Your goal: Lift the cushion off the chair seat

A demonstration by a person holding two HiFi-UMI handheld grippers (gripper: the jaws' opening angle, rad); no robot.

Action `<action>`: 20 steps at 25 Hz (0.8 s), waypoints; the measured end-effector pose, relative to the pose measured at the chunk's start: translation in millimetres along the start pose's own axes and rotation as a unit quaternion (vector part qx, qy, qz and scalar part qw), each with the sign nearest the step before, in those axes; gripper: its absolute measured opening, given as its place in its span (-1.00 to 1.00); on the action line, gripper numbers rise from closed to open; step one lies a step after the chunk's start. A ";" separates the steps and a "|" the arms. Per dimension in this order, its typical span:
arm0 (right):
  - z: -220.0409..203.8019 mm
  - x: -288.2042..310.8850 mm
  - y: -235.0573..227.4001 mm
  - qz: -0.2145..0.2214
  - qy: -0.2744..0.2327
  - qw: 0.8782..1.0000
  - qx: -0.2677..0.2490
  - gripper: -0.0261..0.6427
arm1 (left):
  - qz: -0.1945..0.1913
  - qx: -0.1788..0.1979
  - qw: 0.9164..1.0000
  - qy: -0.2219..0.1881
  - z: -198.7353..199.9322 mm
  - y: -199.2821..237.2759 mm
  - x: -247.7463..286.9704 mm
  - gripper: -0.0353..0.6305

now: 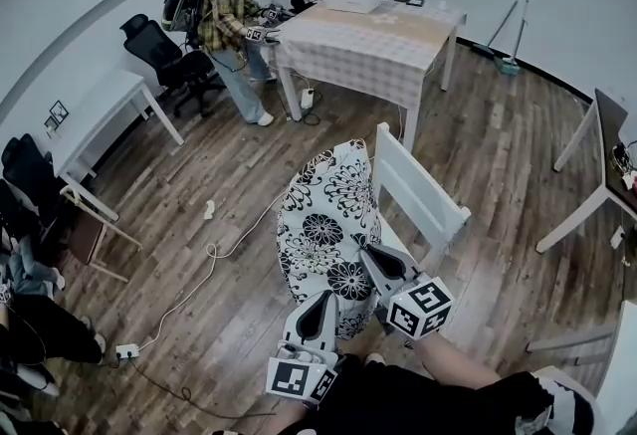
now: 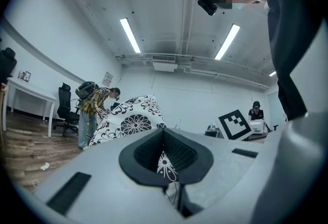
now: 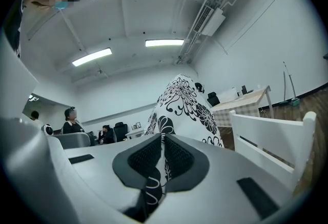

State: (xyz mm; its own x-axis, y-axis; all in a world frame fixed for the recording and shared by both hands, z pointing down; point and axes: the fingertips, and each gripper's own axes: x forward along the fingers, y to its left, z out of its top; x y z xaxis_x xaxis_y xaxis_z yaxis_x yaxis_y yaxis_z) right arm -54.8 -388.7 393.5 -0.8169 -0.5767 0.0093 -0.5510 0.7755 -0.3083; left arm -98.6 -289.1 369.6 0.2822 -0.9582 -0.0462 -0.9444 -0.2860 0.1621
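Soft fabric cushion (image 1: pixel 328 224): white, black floral print. Slatted wooden chair (image 1: pixel 423 196): white. Plank floor (image 1: pixel 498 154): brown. Cloth-covered tabletop (image 1: pixel 368 50): pale check.

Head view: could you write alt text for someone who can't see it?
Seen from above, a black-and-white floral cushion is gripped at its near edge by the shut jaws of the left gripper and right gripper, next to a white chair on a wooden floor. Farther back, a person in a plaid shirt stands at a table.
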 end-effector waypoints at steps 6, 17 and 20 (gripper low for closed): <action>-3.2 -10.3 7.5 -0.003 0.001 1.000 0.001 -0.82 | -0.010 0.000 1.000 -0.008 1.8 -5.1 -6.9 -0.89; -22.3 -33.5 53.9 -0.016 0.010 1.000 -0.002 -0.82 | -0.018 -0.016 1.000 -0.003 -2.0 -6.1 -59.8 -0.89; -26.7 -39.7 73.2 -0.018 0.010 1.000 0.002 -0.82 | -0.017 -0.019 1.000 -0.004 2.3 -3.5 -80.6 -0.89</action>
State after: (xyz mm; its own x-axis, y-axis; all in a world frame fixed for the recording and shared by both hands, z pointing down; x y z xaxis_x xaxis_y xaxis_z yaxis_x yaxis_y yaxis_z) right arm -67.2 -302.2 396.0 -0.8002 -0.5985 0.0386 -0.5788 0.7538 -0.3111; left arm -118.5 -210.8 370.5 0.3121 -0.9481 -0.0608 -0.9273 -0.3180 0.1974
